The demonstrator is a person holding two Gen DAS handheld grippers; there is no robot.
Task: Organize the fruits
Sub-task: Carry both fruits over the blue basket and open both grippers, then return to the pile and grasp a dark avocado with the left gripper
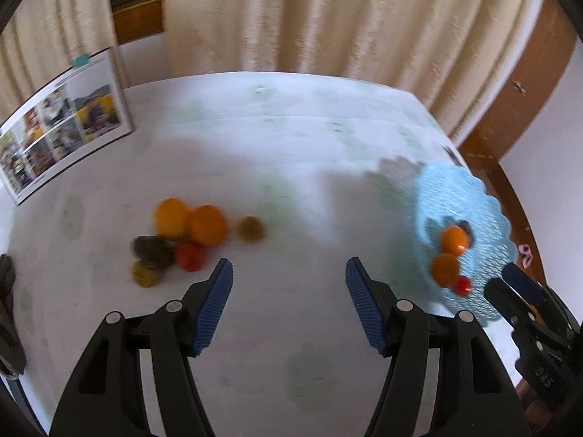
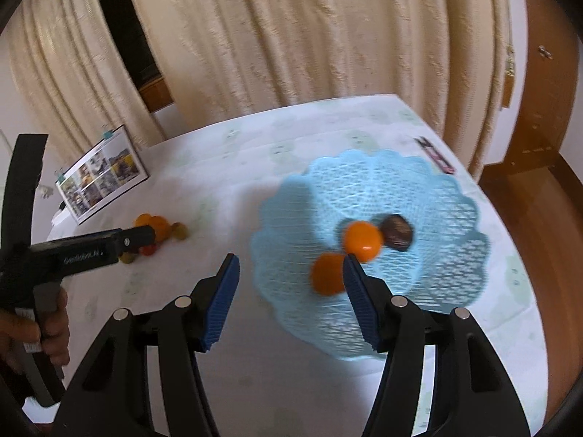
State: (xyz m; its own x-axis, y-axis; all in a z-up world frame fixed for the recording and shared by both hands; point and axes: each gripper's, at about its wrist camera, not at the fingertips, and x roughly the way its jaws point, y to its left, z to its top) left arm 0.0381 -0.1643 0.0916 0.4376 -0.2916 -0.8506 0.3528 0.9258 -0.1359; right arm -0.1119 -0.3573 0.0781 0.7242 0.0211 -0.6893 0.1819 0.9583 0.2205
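A light blue mesh basket (image 2: 430,189) stands on the white table and holds two orange fruits (image 2: 362,238) and a dark brown fruit (image 2: 398,234). In the left wrist view the basket (image 1: 484,215) also shows a small red fruit (image 1: 462,286). A loose pile of fruits lies on the table: two oranges (image 1: 206,225), a red one (image 1: 189,255), dark and green ones (image 1: 151,249). My left gripper (image 1: 289,273) is open and empty, to the right of the pile. My right gripper (image 2: 289,267) is open and empty above the basket's near left rim.
An open picture booklet (image 1: 62,127) stands at the table's back left. A small dark strip (image 2: 435,154) lies near the table's far right edge. Cream curtains hang behind the table. A wooden door and floor are on the right.
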